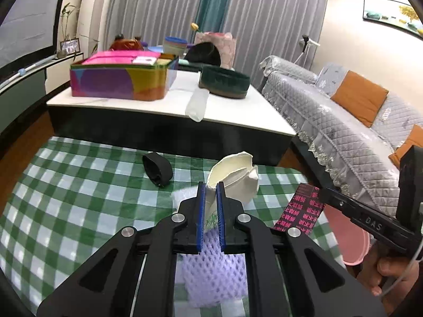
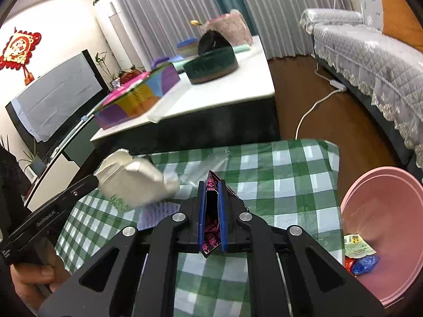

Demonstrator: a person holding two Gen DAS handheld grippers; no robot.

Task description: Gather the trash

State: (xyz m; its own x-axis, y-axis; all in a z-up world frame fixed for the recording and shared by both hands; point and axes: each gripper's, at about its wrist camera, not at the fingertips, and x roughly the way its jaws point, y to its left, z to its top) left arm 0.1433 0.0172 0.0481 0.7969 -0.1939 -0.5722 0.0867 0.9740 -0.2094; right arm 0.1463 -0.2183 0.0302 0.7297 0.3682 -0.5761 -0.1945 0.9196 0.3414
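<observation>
My left gripper (image 1: 210, 185) is shut on a crushed white paper cup (image 1: 235, 177) and holds it above the green checked cloth (image 1: 79, 198); the cup also shows in the right wrist view (image 2: 134, 182). My right gripper (image 2: 211, 185) is shut on a black wrapper with pink print (image 2: 211, 227), also seen in the left wrist view (image 1: 301, 211). A purple foam net (image 1: 211, 272) lies on the cloth under the left gripper. A black crumpled piece (image 1: 157, 169) lies on the cloth further ahead. A pink bin (image 2: 383, 211) stands at the right with several wrappers (image 2: 359, 253) inside.
A low white table (image 1: 238, 116) stands beyond the cloth with a colourful box (image 1: 119, 79), a dark green bowl (image 1: 224, 82) and a plastic sleeve (image 1: 197, 103). A grey sofa (image 1: 343, 111) runs along the right. A white cable (image 2: 312, 108) lies on the floor.
</observation>
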